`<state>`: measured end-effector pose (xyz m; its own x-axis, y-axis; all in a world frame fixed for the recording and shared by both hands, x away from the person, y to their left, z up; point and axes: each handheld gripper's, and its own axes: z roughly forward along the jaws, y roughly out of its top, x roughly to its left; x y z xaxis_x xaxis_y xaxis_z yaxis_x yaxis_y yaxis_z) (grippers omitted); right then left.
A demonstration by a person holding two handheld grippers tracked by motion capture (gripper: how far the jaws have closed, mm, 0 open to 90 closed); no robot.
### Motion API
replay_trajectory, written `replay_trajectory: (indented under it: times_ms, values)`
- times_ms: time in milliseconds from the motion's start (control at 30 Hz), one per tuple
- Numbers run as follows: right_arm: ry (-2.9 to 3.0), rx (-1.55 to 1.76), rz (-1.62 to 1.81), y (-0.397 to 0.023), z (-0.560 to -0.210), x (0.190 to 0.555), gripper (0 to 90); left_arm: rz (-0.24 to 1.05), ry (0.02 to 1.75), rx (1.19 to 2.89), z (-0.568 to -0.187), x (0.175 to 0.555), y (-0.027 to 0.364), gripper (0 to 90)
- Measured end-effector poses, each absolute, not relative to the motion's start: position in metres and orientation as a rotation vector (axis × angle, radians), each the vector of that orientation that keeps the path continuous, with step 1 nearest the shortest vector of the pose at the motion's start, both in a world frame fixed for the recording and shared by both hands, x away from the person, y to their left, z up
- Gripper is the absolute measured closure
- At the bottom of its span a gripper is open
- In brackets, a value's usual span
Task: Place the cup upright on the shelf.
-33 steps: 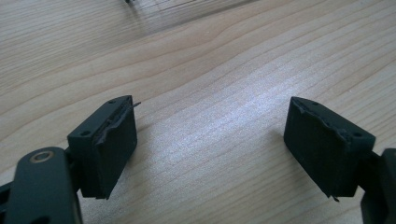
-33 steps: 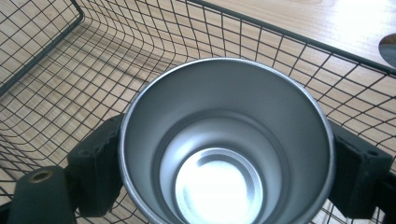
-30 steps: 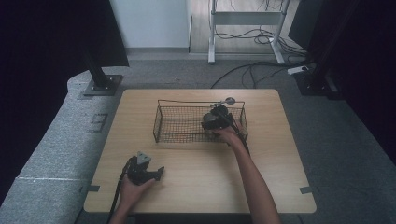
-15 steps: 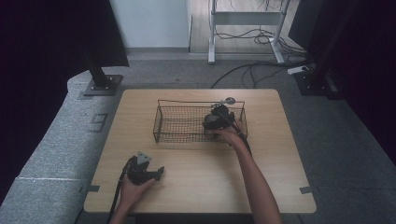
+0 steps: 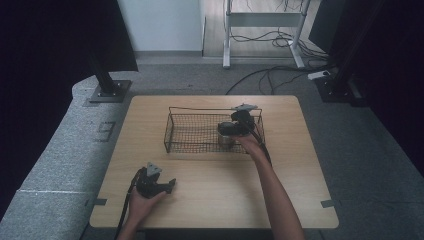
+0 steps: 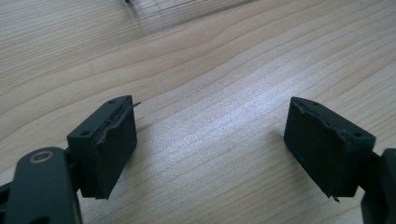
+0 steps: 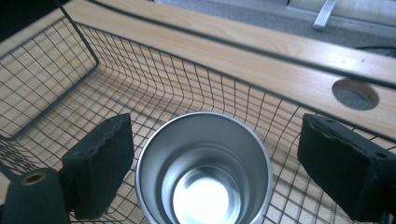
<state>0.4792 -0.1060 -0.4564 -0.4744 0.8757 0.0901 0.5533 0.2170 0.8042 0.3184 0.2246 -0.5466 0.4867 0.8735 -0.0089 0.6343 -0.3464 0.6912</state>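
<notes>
A shiny metal cup stands upright and empty inside the black wire basket at its right end, on the wooden table. My right gripper is open around the cup; its left jaw is close beside the rim and its right jaw stands well apart. From above, the right gripper hangs over the basket's right end, with the cup just below it. My left gripper rests low near the table's front left, and its open jaws hold nothing over bare wood.
A round hole is cut in the table just beyond the basket's far wall. The basket's wire walls close in on the cup's left and far sides. Black stand bases and floor cables lie beyond the table.
</notes>
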Motion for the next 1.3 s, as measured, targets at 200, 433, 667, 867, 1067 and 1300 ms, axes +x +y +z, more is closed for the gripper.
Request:
replay_trajectory:
  times_ms: [200,433,667,867,1067,1300]
  values:
    - [2.088,1.308,1.184,-0.113,-0.449,0.470,11.3,0.487,1.237,2.098,-0.547,0.318,0.225,17.2]
    - [2.047,1.265,1.248,-0.123,-0.439,0.450,12.6,0.486,1.237,2.100,-0.547,0.318,0.225,17.2]
    - [2.040,1.224,1.293,-0.135,-0.440,0.423,13.2,0.486,1.238,2.101,-0.546,0.318,0.225,17.2]
    - [2.027,1.197,1.354,-0.148,-0.444,0.396,14.0,0.487,1.239,2.100,-0.546,0.318,0.224,17.3]
    - [2.014,1.184,1.390,-0.161,-0.452,0.371,15.0,0.487,1.239,2.100,-0.546,0.318,0.224,17.3]
    - [2.018,1.181,1.428,-0.176,-0.467,0.342,15.2,0.487,1.239,2.099,-0.547,0.318,0.224,17.3]
